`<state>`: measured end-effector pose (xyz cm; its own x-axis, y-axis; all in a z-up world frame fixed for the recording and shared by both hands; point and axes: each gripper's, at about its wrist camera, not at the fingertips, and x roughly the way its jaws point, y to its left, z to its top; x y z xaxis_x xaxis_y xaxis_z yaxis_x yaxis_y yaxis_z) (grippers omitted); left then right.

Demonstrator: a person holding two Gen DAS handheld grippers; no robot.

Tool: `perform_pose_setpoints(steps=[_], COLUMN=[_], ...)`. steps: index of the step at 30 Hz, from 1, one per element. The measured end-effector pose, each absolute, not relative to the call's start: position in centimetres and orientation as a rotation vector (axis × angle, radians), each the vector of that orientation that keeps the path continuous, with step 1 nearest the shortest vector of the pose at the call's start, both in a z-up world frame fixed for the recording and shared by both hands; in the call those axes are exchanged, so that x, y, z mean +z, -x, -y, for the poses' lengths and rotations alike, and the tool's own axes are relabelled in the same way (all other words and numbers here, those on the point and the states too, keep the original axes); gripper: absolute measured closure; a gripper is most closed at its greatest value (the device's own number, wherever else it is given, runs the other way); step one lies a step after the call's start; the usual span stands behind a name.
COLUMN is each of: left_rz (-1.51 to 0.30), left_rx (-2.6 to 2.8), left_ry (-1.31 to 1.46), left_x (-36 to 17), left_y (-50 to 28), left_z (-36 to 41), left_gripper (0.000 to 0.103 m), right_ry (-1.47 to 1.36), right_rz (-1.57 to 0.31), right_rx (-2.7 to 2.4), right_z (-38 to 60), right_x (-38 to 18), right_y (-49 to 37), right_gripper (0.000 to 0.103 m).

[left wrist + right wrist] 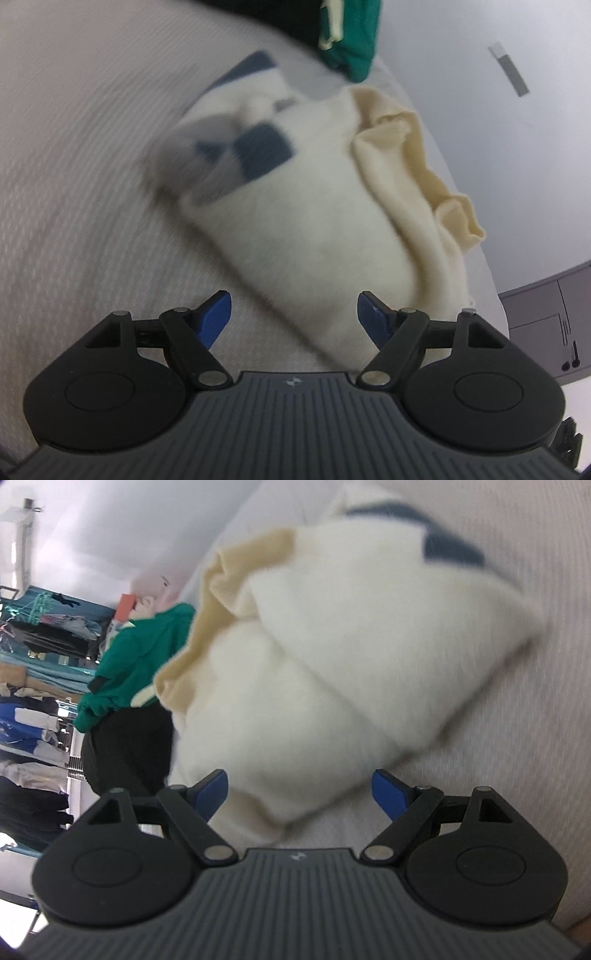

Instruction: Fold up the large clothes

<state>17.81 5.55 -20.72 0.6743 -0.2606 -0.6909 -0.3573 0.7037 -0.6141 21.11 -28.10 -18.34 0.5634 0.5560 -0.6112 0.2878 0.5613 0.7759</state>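
We observe the cream garment (306, 221) lying folded into a compact bundle on the pale ribbed surface (74, 166). It carries dark blue patches (264, 153) on its upper layer, and a yellower inner layer (417, 147) shows in ruffled folds along one side. The bundle rests close to the edge of the surface, with the floor beyond it.

We see the left gripper (294, 314) above the near end of the bundle. Its blue fingertips (216, 317) stand spread wide, one to each side of the cloth, and neither presses on it. Nothing is pinched.

In the right wrist view, the right gripper (301, 794) is likewise spread wide. The near corner of the garment (295, 701) lies between its blue fingertips (391, 794), and we see no contact between pads and cloth.

A green garment (140, 653) and a black one (125, 746) lie beyond the cream bundle at the edge of the surface. Racks of clothing (33, 686) stand in the background of the right wrist view. Both views are blurred in the middle distance, so finer details of the folds cannot be determined.
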Motion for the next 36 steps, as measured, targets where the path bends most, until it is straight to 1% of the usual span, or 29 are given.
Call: perform_pose_setpoints(steps=[5,9,14,15,16,17,19,20,22,23,25,28,31,36], left_rz=[-0.859,-0.818,-0.777,-0.771,-0.765,-0.759,-0.75,-0.744,-0.732,-0.726,-0.711,-0.682,-0.646,-0.602], left_rx=[0.077,0.044,0.011,0.01,0.009,0.008,0.014,0.018,0.018,0.018,0.013,0.008,0.01,0.014], left_ry=[0.945,1.076,1.135,1.133,1.122,1.103,1.052,1.031,1.005,1.0,0.995,0.973,0.917,0.872], left_x=[-22.7,-24.0,-24.9,-25.0,-24.8,-24.6,-24.0,-23.6,-23.2,-22.9,-22.5,-21.5,-20.1,-18.5], left_y=[-18.2,-18.7,-19.9,-20.1,-20.4,-20.6,-20.8,-20.8,-20.5,-20.4,-19.9,-19.3,-18.3,-16.9], left_z=[-7.2,-8.5,-9.1,-9.1,-9.0,-8.9,-8.6,-8.5,-8.5,-8.5,-8.7,-8.7,-8.7,-8.5], left_gripper=[0.021,0.021,0.023,0.025,0.032,0.035,0.045,0.048,0.055,0.057,0.063,0.069,0.074,0.078], right_ry=[-1.082,-1.163,-1.174,-1.168,-1.156,-1.14,-1.121,-1.12,-1.118,-1.115,-1.105,-1.1,-1.097,-1.076], right_rz=[-0.999,-0.934,-0.881,-0.876,-0.872,-0.867,-0.856,-0.85,-0.84,-0.835,-0.823,-0.795,-0.762,-0.737], right_rx=[0.107,0.014,-0.021,-0.019,-0.018,-0.019,-0.02,-0.019,-0.018,-0.016,-0.008,0.018,0.048,0.098], right_z=[29.4,31.3,32.1,31.9,31.9,31.6,31.4,31.4,31.6,31.7,31.8,32.0,32.1,32.1], right_x=[-19.8,-20.4,-20.8,-20.8,-20.8,-20.6,-20.4,-20.2,-20.0,-19.9,-19.5,-18.8,-17.9,-16.3], right_y=[-21.3,-21.5,-22.3,-22.5,-22.6,-22.7,-22.7,-22.6,-22.4,-22.2,-21.9,-21.4,-20.9,-20.0], right_gripper=[0.017,0.017,0.015,0.015,0.015,0.017,0.024,0.026,0.036,0.039,0.048,0.057,0.061,0.063])
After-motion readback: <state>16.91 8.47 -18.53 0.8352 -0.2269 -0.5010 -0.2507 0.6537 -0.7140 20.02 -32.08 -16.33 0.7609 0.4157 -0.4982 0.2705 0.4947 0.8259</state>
